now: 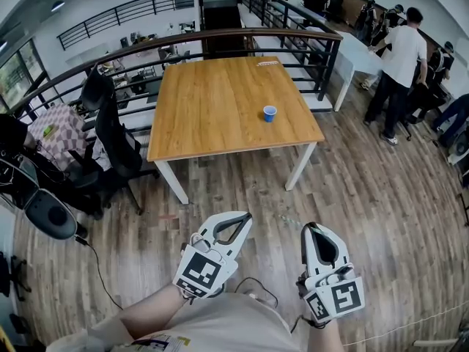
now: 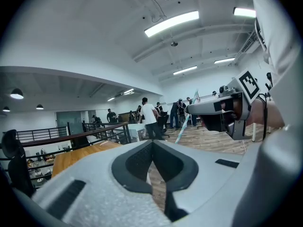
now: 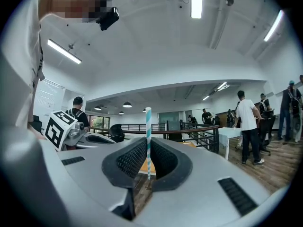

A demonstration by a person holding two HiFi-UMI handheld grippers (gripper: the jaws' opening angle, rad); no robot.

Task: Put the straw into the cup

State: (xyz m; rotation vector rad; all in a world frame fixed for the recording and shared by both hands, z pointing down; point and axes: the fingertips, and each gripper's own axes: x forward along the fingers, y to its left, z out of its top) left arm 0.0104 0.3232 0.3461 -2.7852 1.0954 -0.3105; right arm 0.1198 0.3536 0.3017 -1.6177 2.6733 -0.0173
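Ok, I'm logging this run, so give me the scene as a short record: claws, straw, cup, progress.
left claw: shut, empty
right claw: shut on straw, which sticks out past the tips
cup: blue, upright on table, well ahead of both claws
progress: straw not yet in cup

Open-plan office: desks [image 1: 146,50], office chairs [image 1: 117,141], mezzanine railing [image 1: 293,31].
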